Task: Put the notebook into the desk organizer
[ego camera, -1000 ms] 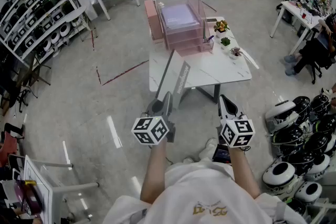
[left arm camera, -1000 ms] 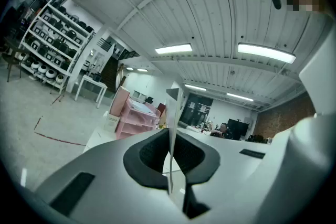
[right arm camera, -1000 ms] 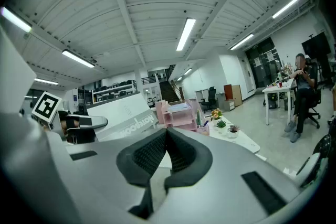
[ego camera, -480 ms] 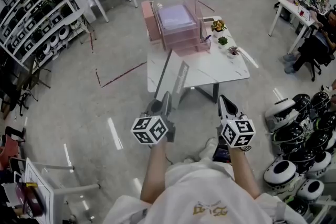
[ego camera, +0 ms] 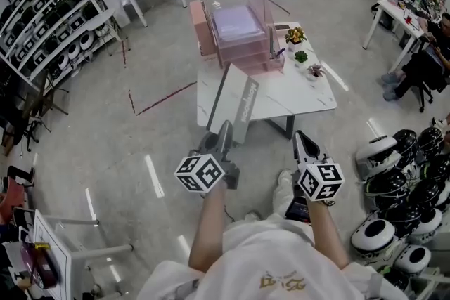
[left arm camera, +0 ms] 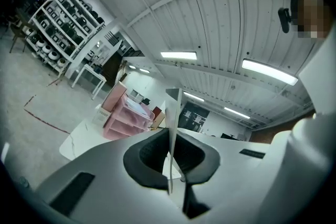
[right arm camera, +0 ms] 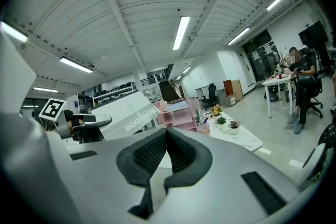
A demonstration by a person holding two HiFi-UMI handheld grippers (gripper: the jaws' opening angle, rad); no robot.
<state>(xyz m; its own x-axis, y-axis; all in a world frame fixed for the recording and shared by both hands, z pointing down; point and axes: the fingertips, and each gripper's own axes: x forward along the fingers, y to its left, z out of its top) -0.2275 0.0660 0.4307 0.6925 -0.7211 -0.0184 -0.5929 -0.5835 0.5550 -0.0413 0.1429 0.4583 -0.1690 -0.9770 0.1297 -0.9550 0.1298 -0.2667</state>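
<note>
A grey notebook (ego camera: 237,102) stands out edge-up from my left gripper (ego camera: 225,128), whose jaws are shut on its lower edge. In the left gripper view the notebook (left arm camera: 173,123) shows as a thin sheet pinched between the pads. Ahead, the pink desk organizer (ego camera: 242,35) stands at the far end of a white table (ego camera: 299,100), and the notebook hangs short of it, over the table's near left edge. To the right, my right gripper (ego camera: 301,137) is level with the left one, shut, with nothing in it (right arm camera: 167,136). The right gripper view also shows the notebook (right arm camera: 126,115) and organizer (right arm camera: 181,113).
Small potted plants (ego camera: 304,56) and a pen cup stand to the right of the organizer. Shelving with helmets (ego camera: 49,17) lines the left wall. White helmets (ego camera: 394,179) pile on the floor at the right. A seated person (ego camera: 422,67) is at a far desk.
The left gripper has rolled a little, so the notebook leans more to the right and shows more of its face. The right gripper stays put.
</note>
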